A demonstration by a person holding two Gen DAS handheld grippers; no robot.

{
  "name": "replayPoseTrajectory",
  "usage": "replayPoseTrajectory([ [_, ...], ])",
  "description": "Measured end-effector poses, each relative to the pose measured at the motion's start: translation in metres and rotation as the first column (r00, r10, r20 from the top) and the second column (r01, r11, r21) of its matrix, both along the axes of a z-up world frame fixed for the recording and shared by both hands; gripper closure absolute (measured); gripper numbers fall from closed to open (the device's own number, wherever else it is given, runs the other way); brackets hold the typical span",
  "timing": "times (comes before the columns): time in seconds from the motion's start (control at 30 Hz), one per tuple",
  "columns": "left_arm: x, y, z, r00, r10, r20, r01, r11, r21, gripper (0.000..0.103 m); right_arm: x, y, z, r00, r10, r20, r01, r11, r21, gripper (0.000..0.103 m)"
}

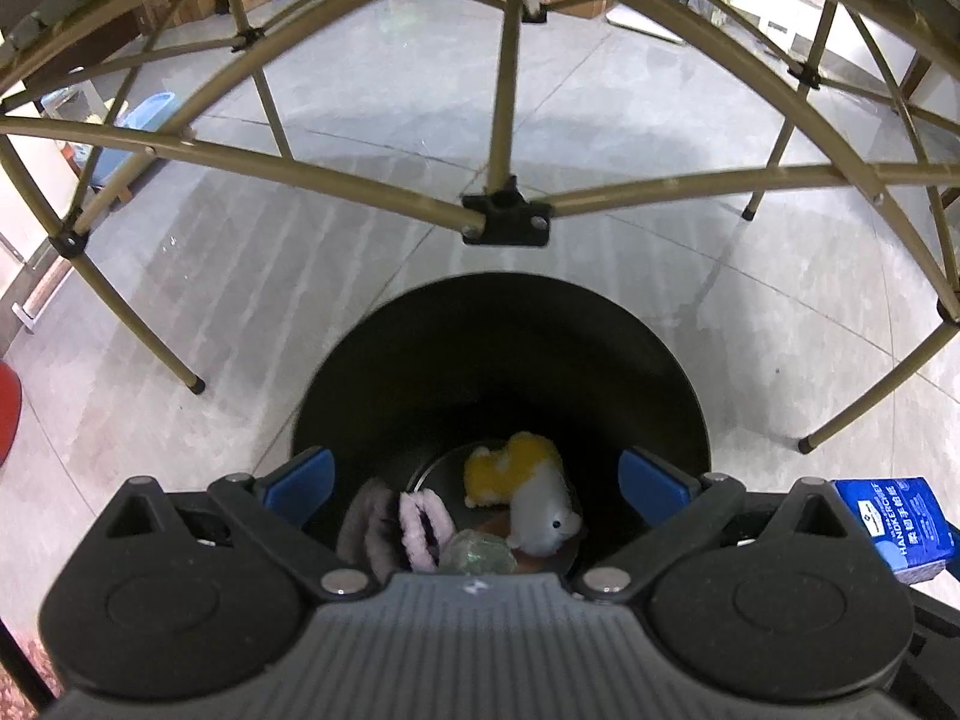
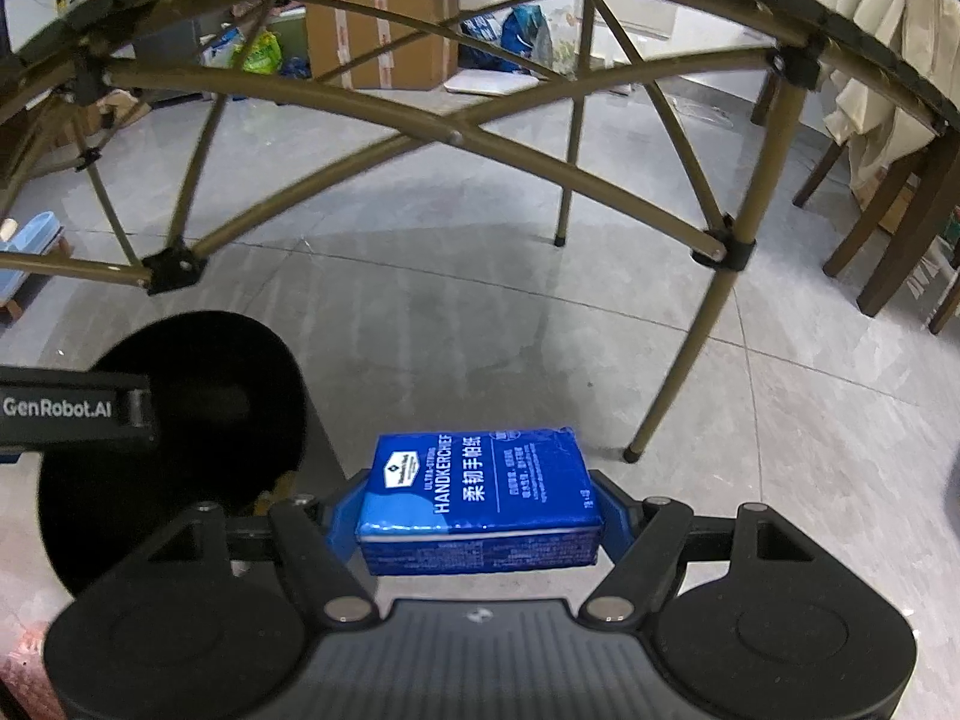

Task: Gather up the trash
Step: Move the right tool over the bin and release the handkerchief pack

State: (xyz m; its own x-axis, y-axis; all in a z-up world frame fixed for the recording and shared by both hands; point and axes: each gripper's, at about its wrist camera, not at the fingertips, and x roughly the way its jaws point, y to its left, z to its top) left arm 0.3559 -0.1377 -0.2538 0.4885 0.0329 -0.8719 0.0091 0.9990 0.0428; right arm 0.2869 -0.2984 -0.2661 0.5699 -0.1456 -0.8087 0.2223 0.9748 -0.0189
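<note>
Hovering over the black trash bin (image 1: 498, 372), the left gripper (image 1: 477, 483) stands spread wide with nothing between its blue pads. On the bin's floor lie a yellow-and-white plush toy (image 1: 522, 489) and a pink scrunchie (image 1: 425, 521). Beside the bin's right rim, the right gripper (image 2: 480, 516) clamps a blue handkerchief tissue pack (image 2: 480, 492).
</note>
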Motion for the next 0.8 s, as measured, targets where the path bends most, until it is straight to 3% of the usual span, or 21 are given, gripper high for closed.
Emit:
replayPoseTrajectory([
  [0.8, -0.01, 0.11, 0.044, 0.99, 0.118, 0.076, -0.117, 0.993, -0.027, 0.0, 0.026, 0.091, 0.037, 0.98, 0.181, 0.087, -0.182, 0.983, 0.014, 0.03],
])
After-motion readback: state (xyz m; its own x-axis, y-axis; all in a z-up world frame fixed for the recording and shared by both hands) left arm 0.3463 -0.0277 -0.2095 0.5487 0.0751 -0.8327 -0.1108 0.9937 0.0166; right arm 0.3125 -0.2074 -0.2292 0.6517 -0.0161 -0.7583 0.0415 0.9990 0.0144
